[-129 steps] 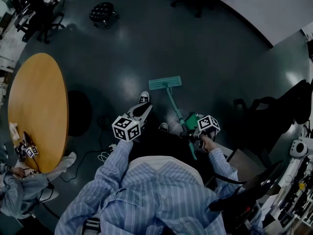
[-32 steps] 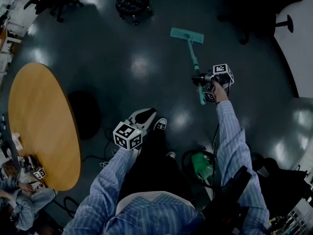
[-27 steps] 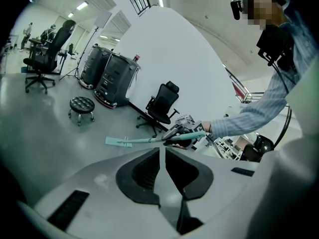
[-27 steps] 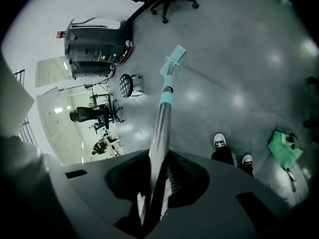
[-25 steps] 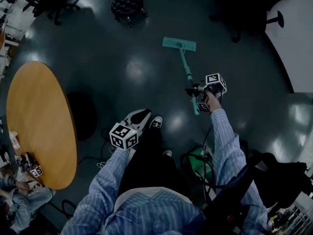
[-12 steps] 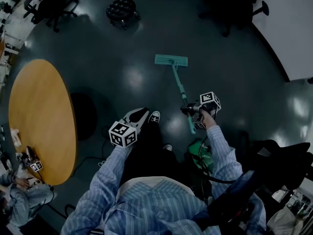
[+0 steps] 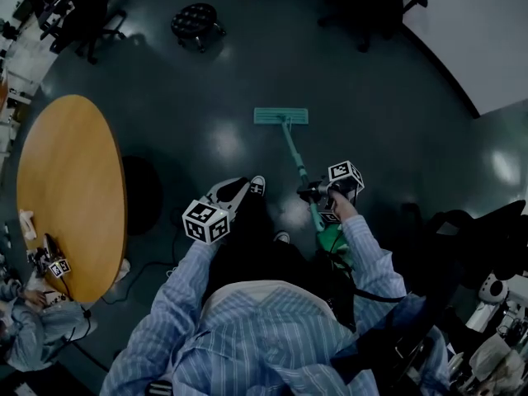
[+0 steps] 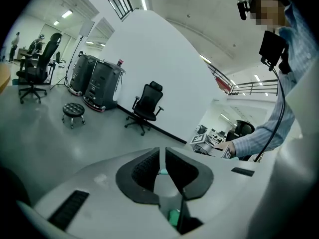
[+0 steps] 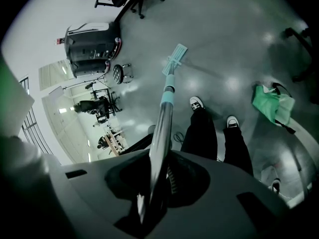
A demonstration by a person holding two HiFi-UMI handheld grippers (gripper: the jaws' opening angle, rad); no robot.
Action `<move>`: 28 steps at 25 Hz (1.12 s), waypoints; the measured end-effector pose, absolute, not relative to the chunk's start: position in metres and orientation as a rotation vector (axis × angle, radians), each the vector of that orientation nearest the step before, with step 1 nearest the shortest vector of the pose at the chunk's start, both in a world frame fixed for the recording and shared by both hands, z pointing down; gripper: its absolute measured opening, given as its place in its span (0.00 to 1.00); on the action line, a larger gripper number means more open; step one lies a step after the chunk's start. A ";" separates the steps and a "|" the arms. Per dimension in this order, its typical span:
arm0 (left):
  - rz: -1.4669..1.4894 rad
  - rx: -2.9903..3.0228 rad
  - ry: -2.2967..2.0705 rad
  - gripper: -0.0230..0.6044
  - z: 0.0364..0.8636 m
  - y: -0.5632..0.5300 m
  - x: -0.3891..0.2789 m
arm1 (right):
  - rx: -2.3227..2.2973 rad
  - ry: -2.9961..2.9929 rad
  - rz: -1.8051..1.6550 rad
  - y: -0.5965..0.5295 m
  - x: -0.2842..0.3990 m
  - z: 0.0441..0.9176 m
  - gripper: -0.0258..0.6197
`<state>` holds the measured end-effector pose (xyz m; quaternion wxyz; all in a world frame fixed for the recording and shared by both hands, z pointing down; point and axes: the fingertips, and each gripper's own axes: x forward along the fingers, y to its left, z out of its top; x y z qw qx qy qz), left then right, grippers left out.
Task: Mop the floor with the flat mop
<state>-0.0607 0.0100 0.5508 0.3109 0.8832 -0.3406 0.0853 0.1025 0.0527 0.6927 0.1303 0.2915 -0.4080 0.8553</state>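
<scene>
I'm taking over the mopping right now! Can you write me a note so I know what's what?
Right tool: shut on the mop handle.
Left tool: shut, holding nothing, held out in front.
Mop head: flat on the floor, out ahead.
Done: the floor shows no clear sign of which parts are mopped.
Left: probably most of it, so push the mop across the open floor.

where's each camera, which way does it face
Head view: on the head, steeply down at the flat mop; shows sleeves, left tool, right tool.
Left gripper view: on the left tool, level toward an office chair; shows its jaws.
Right gripper view: on the right tool, down the mop handle; shows legs.
Shared: the mop, in head and right gripper views.
</scene>
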 end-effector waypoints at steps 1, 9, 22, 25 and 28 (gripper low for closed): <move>0.218 2.328 -0.905 0.10 0.549 0.020 -0.058 | 0.845 -1.185 2.475 0.064 0.105 0.692 0.17; 0.111 2.292 -0.926 0.10 0.532 0.089 -0.036 | 0.839 -1.169 2.450 0.164 0.113 0.682 0.18; 0.099 2.360 -0.881 0.10 0.517 0.154 -0.011 | 0.807 -1.171 2.460 0.289 0.115 0.670 0.18; 0.101 2.371 -0.875 0.10 0.515 0.165 -0.012 | 0.797 -1.160 2.439 0.314 0.119 0.667 0.18; 0.087 2.384 -0.873 0.10 0.512 0.172 -0.009 | 0.787 -1.158 2.442 0.330 0.125 0.663 0.18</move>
